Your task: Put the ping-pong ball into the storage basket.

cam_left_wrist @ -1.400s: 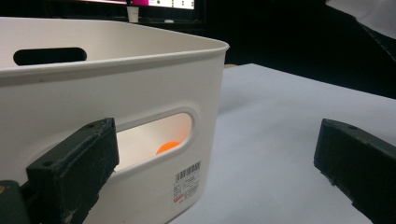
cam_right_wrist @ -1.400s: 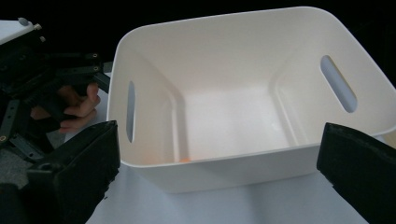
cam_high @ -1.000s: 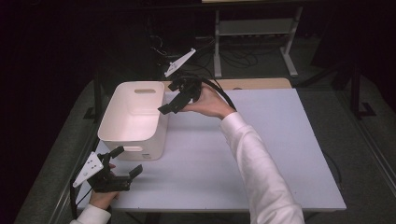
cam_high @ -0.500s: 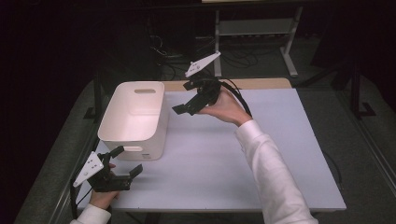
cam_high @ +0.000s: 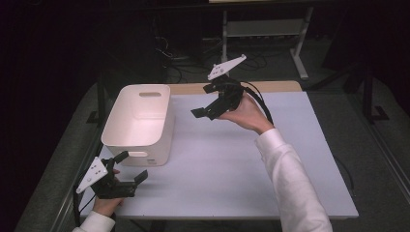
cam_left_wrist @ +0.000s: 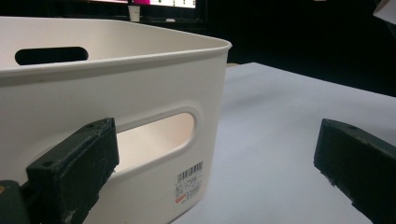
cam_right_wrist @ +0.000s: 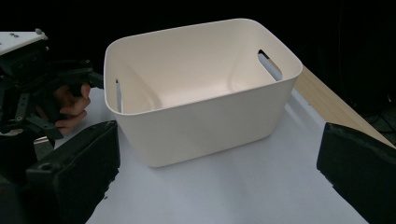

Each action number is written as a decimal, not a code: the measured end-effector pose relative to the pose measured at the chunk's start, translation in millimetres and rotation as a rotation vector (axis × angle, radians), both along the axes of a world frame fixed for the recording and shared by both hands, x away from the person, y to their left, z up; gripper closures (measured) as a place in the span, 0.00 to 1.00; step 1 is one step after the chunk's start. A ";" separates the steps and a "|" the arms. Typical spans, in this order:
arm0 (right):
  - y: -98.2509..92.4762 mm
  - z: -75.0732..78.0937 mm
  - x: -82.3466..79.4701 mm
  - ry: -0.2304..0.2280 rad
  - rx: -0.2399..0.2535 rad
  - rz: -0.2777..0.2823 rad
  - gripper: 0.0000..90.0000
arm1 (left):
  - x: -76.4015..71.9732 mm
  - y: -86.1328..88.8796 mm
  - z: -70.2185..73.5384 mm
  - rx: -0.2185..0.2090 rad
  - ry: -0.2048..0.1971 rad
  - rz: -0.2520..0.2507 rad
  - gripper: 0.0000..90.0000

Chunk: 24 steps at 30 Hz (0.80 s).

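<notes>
we see a cream white rectangular plastic bin with slotted handles [cam_high: 140, 123] standing upright on the white worktop [cam_high: 232, 164], toward nine o'clock of its surface, with nothing visible inside it in the right gripper view [cam_right_wrist: 201, 88]. the left gripper [cam_high: 126, 169] sits low at the worktop's seven o'clock corner, just beside the bin's near wall, its jaws spread wide and holding nothing; in the left gripper view the bin's near handle slot and a small barcode label [cam_left_wrist: 189, 181] lie between the two black jaws, and we cannot tell whether either jaw touches the wall. the right gripper [cam_high: 205, 112] hangs in the air above the worktop at about twelve o'clock, well apart from the bin and to its three o'clock side, tilted down toward it, with its grey three-cornered plate [cam_high: 226, 67] uppermost. its jaws are released and empty too, framing the whole bin in the right gripper view, where the left hand [cam_right_wrist: 70, 105] shows beyond the bin.
</notes>
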State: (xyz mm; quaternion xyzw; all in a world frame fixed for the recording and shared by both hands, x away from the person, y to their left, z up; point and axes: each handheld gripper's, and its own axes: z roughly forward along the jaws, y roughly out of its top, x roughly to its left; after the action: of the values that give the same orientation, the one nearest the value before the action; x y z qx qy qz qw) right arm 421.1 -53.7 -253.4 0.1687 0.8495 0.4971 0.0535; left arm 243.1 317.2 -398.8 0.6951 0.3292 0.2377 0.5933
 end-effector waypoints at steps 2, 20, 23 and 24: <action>-3.7 -0.6 -0.1 0.003 0.011 -0.009 0.00 | 0.2 -0.1 0.1 0.007 0.002 0.000 0.00; -24.8 -13.3 -9.1 0.015 -0.005 -0.058 0.00 | -0.2 -0.2 0.0 0.002 0.008 0.002 0.00; -29.6 -17.6 -11.4 0.015 -0.008 -0.062 0.00 | -0.2 -0.1 0.0 0.002 0.008 0.001 0.00; -31.7 -19.2 -11.8 0.015 -0.008 -0.062 0.00 | -0.3 -0.1 0.1 0.004 0.007 0.001 0.00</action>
State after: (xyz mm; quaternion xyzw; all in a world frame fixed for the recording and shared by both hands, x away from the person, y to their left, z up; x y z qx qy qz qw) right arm 409.2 -85.4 -272.7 0.1985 0.8462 0.4905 0.0635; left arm 242.8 317.1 -398.7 0.6968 0.3311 0.2362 0.5908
